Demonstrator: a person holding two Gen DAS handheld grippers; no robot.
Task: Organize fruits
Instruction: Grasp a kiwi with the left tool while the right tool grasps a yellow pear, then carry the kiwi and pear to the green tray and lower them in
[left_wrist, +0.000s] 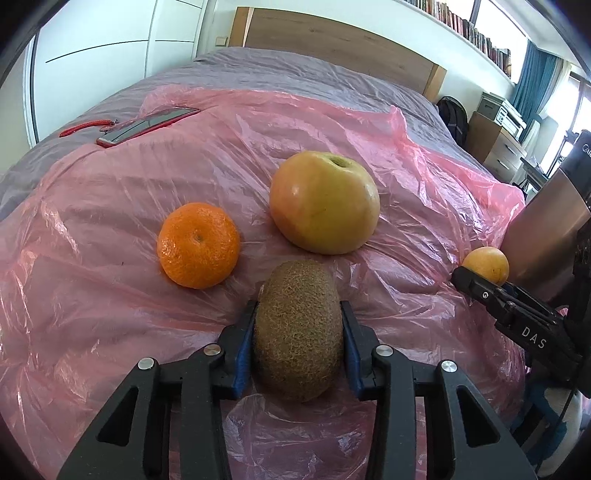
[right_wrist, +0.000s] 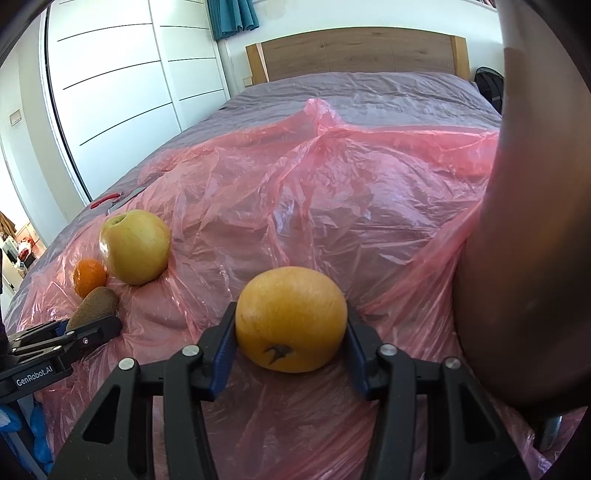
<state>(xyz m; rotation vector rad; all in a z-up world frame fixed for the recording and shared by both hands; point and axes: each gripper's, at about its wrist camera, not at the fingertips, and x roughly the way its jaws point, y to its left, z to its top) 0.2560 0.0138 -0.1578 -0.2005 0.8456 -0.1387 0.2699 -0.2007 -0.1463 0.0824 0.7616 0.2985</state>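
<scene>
Left wrist view, left to right: we see mandarin (left_wrist: 198, 244) centre-left, apple (left_wrist: 324, 202) centre, both on pink plastic sheet (left_wrist: 92, 229). Left gripper (left_wrist: 298, 325) clamps kiwi (left_wrist: 298, 328), bottom centre. Right wrist view: right gripper (right_wrist: 291, 332) pinches orange (right_wrist: 291, 319), lower centre.

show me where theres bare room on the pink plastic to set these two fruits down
Widest free patch: the pink plastic sheet beyond the orange held in the right tongs, up to the grey bedcover. Crowded: the kiwi in the left tongs sits close to the mandarin and the apple.
</scene>
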